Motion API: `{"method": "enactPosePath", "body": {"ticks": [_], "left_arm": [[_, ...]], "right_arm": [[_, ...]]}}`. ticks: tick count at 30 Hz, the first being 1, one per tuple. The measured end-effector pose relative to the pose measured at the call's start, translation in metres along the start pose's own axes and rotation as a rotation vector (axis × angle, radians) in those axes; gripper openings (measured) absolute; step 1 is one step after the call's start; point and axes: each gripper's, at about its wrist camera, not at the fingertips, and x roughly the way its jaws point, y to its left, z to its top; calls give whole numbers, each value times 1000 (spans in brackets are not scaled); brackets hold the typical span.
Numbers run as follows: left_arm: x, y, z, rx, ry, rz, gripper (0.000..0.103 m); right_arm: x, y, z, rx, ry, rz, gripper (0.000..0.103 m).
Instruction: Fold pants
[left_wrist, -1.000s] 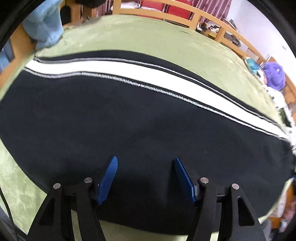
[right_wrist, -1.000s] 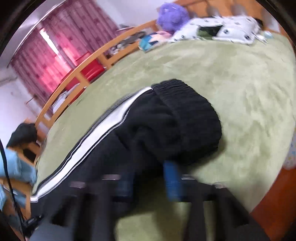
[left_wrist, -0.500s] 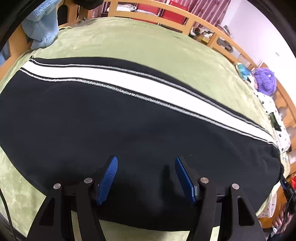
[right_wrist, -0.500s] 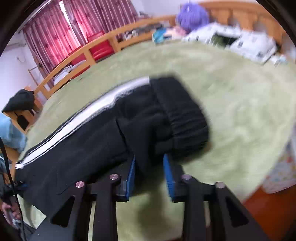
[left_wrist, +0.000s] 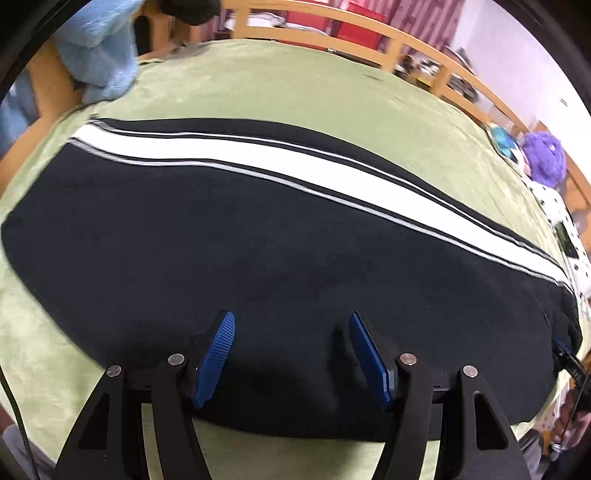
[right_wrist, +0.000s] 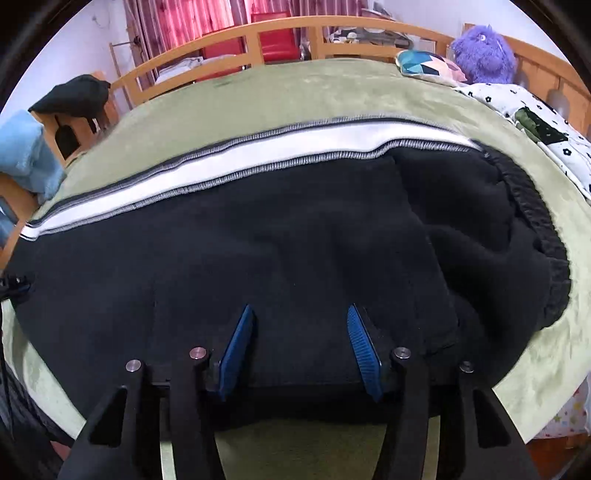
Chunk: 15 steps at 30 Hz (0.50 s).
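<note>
Left wrist view first: the left tongs (left_wrist: 290, 354) stand apart with nothing between the blue pads (left_wrist: 214, 360), hovering over the near edge of the pants (left_wrist: 258, 258). The black pants lie flat on the green bed cover (left_wrist: 295, 85), stretching to either side of the tongs, one leg apparently stacked on the other (I judge this from the single white side stripe (left_wrist: 295, 166) running along the far edge, beyond the tongs). To the far left of the tongs a light blue cloth (left_wrist: 99, 55) hangs over the wooden bed frame (left_wrist: 332, 37). At the right rim a bit of the other tool shows, too small to read.

Right wrist view: the right tongs (right_wrist: 299, 350) are opening, pads clear of the cloth, with only the flat fabric lying below the gap. Ahead and to the right of these tongs the ribbed waistband (right_wrist: 535, 229) sits rumpled and partly turned up, not flush with the rest. A purple plush toy (right_wrist: 484, 51) rests far beyond, to the right.

So the lengthwise fold looks done and smoothed. What remains, I judge, is tidying the waist end and folding the long strip across itself, once or twice, into a compact stack.
</note>
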Motion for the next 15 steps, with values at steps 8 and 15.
{"method": "enactPosePath", "body": {"ticks": [8,15], "left_arm": [[-19,93,10,-170,-95,31,62],[-13,167,20,-256,-62,51,62]], "right_arm": [[-26,23,14,115,-51,82,54],[16,97,-2,-32,70,-63,59]]}}
